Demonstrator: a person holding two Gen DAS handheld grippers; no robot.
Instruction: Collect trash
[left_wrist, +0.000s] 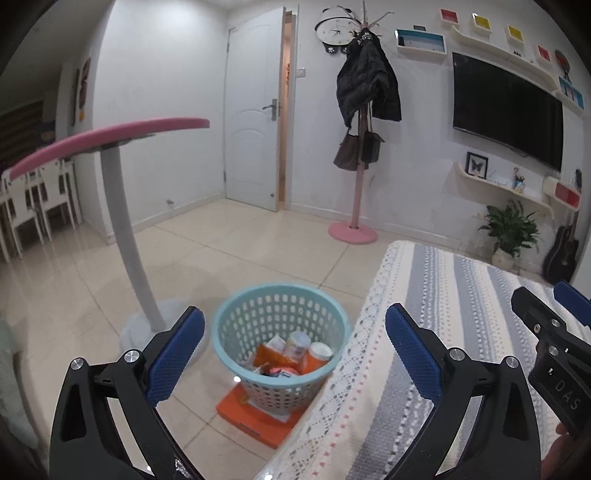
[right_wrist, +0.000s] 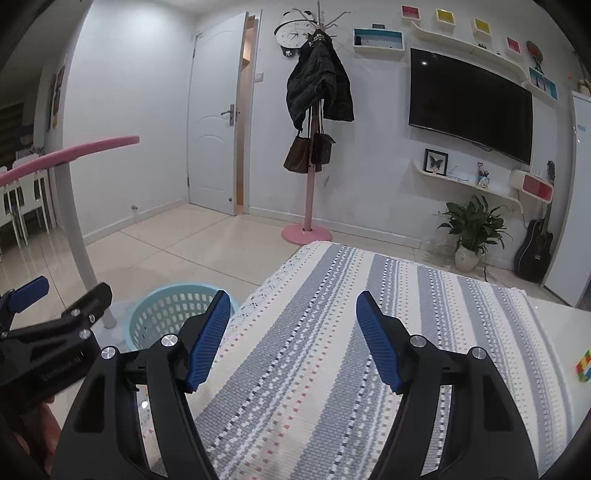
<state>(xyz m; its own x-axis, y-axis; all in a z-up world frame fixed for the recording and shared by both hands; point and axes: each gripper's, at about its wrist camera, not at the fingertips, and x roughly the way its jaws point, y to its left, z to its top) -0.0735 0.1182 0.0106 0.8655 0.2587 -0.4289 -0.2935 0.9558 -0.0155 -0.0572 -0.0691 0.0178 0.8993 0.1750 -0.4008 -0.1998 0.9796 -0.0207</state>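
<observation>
My left gripper (left_wrist: 295, 350) is spread wide, with nothing between its 2 blue pads (left_wrist: 177, 354). It hangs above the floor edge of the table, directly over the light-blue perforated trash basket (left_wrist: 236, 332).

The trash basket stands on the tiled floor (left_wrist: 240, 251), touching the hanging hem of the striped tablecloth (left_wrist: 461, 314) at its 3 o'clock side. It rests on a flat orange box (left_wrist: 258, 417). Inside lie several pieces of trash: an orange-capped bottle (left_wrist: 317, 356), a white cup-like container (left_wrist: 297, 343), an orange packet (left_wrist: 271, 356) and smaller wrappers that I cannot identify.

My right gripper (right_wrist: 291, 339) is also spread wide and holds nothing. It hangs over the tablecloth, which is bare beneath it. A multicoloured cube (right_wrist: 583, 367) lies on the uncovered white tabletop at 3 o'clock of the right gripper.

From the right wrist view, the basket rim shows at 9 o'clock, just beside the left finger.

At 10 o'clock of the basket, a pink-topped stand table (left_wrist: 122, 133) rises on a curved white pedestal. At 12 o'clock, a pink coat rack (left_wrist: 356, 184) carries a dark jacket and 2 bags.
</observation>
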